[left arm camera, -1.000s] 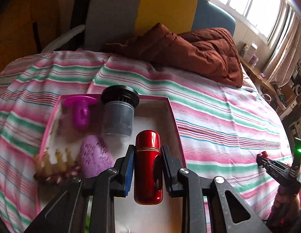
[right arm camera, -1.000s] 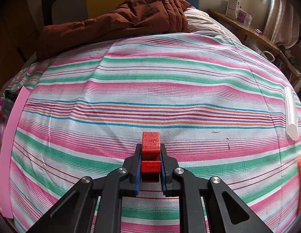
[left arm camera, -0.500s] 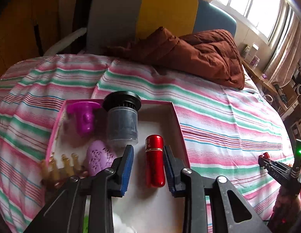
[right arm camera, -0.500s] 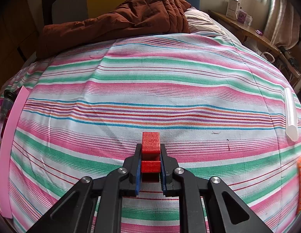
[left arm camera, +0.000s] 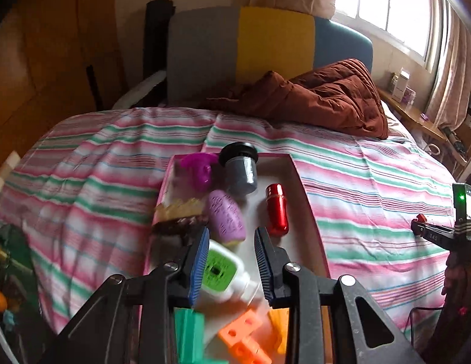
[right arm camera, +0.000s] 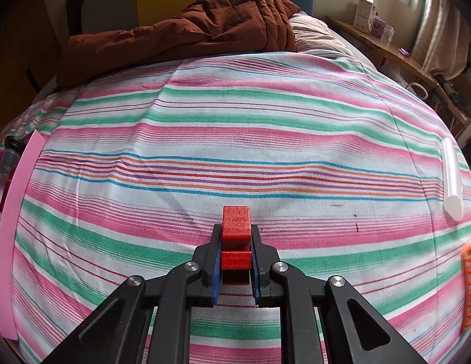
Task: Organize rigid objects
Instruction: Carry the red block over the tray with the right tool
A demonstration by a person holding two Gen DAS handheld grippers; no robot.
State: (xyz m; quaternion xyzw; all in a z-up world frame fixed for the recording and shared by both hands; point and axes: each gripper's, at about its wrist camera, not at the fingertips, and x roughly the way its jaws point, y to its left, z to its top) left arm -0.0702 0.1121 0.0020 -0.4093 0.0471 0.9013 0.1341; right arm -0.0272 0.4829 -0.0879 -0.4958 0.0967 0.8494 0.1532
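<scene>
In the left wrist view a shiny red cylinder (left arm camera: 276, 209) lies loose inside the pink-rimmed box (left arm camera: 311, 209) on the striped bed. My left gripper (left arm camera: 232, 242) hangs above the box's near end, open, with nothing gripped. A white and green block (left arm camera: 220, 270) lies in the box beneath the jaws. My right gripper (right arm camera: 235, 242) is shut on a red block (right arm camera: 236, 227), held low over the striped sheet. The right gripper (left arm camera: 423, 221) also shows at the right edge of the left wrist view.
The box also holds a grey cup with a black lid (left arm camera: 240, 170), a magenta piece (left arm camera: 199, 170), a lilac oval (left arm camera: 225, 218), a crown-shaped piece (left arm camera: 179, 215) and orange blocks (left arm camera: 244, 333). A white tube (right arm camera: 452, 179) and an orange mesh piece (right arm camera: 469, 288) lie right. A brown quilt (left arm camera: 320, 100) sits behind.
My left gripper opened and let go of the red cylinder, which stays lying in the box. The gripper then drew back and up. The right gripper and its red block have not moved.
</scene>
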